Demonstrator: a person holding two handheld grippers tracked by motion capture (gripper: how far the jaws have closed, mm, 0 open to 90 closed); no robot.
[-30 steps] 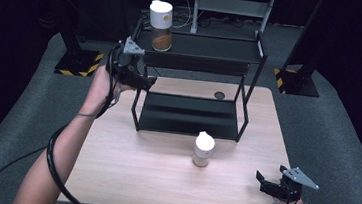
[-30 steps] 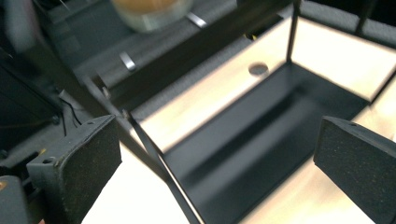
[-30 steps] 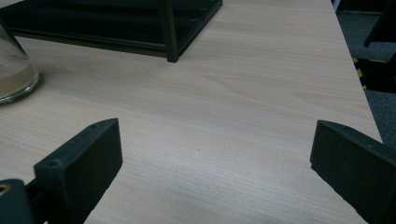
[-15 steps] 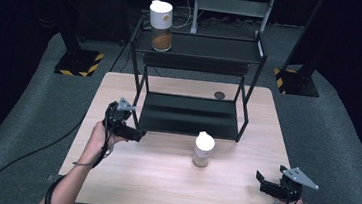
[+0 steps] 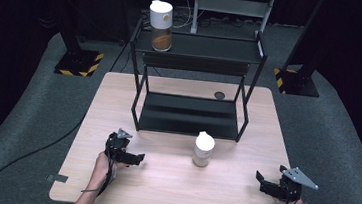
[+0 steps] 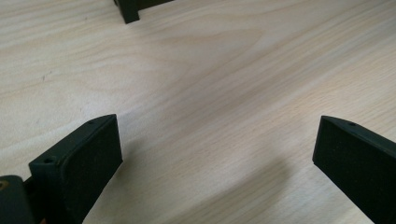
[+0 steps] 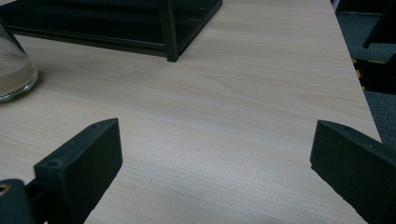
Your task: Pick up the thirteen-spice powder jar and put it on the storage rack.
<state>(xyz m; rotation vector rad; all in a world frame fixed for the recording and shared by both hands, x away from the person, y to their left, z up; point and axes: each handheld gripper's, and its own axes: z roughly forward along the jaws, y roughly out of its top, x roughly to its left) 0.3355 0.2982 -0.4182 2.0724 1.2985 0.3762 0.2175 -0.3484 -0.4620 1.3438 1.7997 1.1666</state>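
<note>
Scene: wooden counter (image 5: pixel 171 186) carrying a black two-tier shelf rack (image 5: pixel 196 78), seen from the high view.
Jar on counter: white-lidded glass jar (image 5: pixel 203 149) with pale brown contents, upright just in front of the rack's lower shelf, between the two grippers and well apart from both.
Jar on rack: a second, like jar (image 5: pixel 159 25) with darker brown contents, upright at the left end of the top shelf.
Left gripper: left gripper (image 5: pixel 133 158) low over the counter to the left of the counter jar, pointing toward it; fingers (image 6: pixel 88 154) spread wide, nothing between them, bare wood ahead in the left gripper view.
Right gripper: right gripper (image 5: pixel 261 182) near the counter's front right corner; fingers (image 7: pixel 86 156) spread wide and empty; the jar's glass base shows at the far left edge of the right gripper view.
Step in hand: judged as the approach to the counter jar, no grasp yet made.
Next move: probably the left gripper advances until the fingers straddle the jar's body, then closes squarely below the lid, so that the jar stays upright for a lift toward the rack.
Caution: a glancing touch could tip the narrow jar.
</note>
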